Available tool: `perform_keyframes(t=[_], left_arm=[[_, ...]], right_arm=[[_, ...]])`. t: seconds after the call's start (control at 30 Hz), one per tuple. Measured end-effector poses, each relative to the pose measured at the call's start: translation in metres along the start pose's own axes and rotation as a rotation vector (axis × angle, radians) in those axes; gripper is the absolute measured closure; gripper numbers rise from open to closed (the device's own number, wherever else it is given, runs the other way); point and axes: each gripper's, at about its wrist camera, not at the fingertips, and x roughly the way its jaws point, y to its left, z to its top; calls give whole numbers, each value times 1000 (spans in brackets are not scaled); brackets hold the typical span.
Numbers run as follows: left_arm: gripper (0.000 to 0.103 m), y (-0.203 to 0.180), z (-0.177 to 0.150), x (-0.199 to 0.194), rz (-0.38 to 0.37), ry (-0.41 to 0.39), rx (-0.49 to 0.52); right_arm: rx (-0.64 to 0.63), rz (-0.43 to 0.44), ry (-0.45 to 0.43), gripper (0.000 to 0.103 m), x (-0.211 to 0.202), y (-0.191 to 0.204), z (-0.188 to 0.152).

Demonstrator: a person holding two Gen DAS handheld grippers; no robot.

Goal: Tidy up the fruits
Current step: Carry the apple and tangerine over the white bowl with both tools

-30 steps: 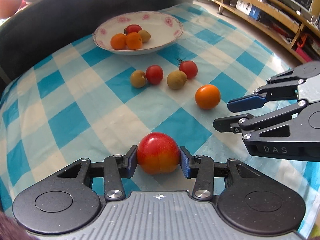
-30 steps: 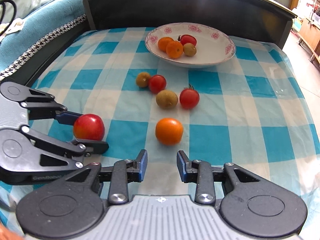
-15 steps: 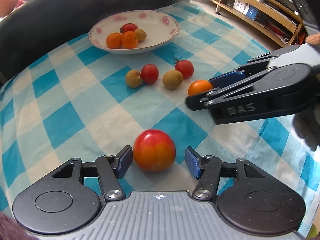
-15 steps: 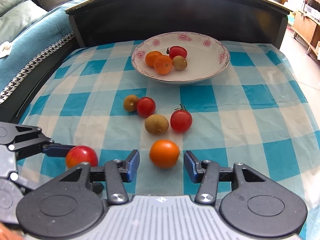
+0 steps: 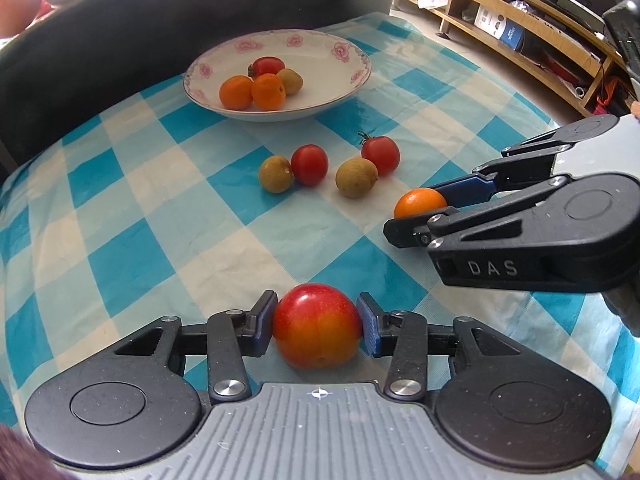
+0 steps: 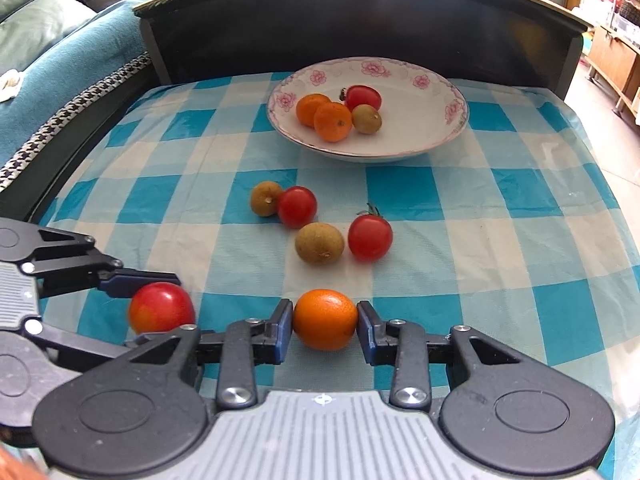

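Fruits split two ways — four in the flowered bowl (image 6: 452, 120), the rest loose on the checked cloth (image 6: 520, 240). Left gripper (image 5: 317, 322), open half a second ago, now pinches the red-orange plum (image 5: 316, 326). Right gripper (image 6: 325, 322) has advanced and closed on the small orange (image 6: 325, 319). Both seem ready to lift toward the bowl.

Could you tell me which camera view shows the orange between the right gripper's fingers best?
The right wrist view: the orange sits whole between both pads. In the left wrist view the right gripper hides its lower half.
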Motion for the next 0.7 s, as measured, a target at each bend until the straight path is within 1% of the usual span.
perform_keyframes(t=[0.23, 0.7], left_arm=[[52, 0, 12, -12, 3, -62, -4], [52, 7, 45, -7, 13, -112, -24]], right_arm=[[6, 6, -48, 65, -14, 3, 6], [56, -2, -117, 65, -26, -13, 28]])
